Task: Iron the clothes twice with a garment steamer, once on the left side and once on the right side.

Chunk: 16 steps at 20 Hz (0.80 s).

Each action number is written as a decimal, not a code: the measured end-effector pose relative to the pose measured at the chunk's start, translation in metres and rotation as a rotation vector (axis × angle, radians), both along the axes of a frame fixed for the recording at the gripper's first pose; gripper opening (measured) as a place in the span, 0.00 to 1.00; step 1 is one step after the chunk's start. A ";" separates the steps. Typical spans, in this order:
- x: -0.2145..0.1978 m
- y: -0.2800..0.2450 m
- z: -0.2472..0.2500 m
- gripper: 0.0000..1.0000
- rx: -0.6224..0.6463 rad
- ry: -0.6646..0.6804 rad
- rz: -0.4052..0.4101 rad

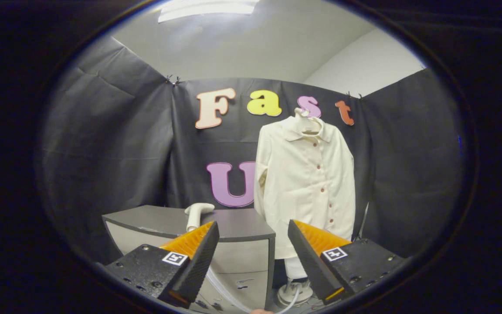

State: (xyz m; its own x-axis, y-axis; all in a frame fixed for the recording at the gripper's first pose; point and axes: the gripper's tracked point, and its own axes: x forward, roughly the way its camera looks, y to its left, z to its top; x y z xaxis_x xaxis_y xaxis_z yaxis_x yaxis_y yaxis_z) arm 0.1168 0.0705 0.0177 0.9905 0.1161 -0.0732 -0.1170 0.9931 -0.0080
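A cream button-up shirt (305, 183) hangs on a white hanger (305, 122) against the black cloth wall, beyond and slightly right of my fingers. The white garment steamer head (196, 213) stands upright on a grey cabinet (242, 226), just beyond my left finger (198, 255). A clear hose (222, 290) runs from it down to the white steamer base (294, 292) on the floor below the shirt. My gripper (253, 231) is open, with nothing between its fingers, and it is still some way short of the steamer head.
The grey cabinet has drawers on its front and stands left of the shirt. Black cloth walls close in the booth on the left, back and right. A white wall and ceiling show above the cloth.
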 end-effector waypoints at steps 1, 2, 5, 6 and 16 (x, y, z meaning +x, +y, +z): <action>0.011 0.010 -0.002 0.96 0.010 0.017 0.019; 0.021 0.018 -0.004 0.96 0.028 0.034 0.030; 0.049 0.054 0.000 0.96 0.054 0.042 0.095; 0.058 0.065 -0.002 0.96 0.036 0.057 0.112; 0.136 0.169 -0.045 0.97 -0.042 0.288 0.280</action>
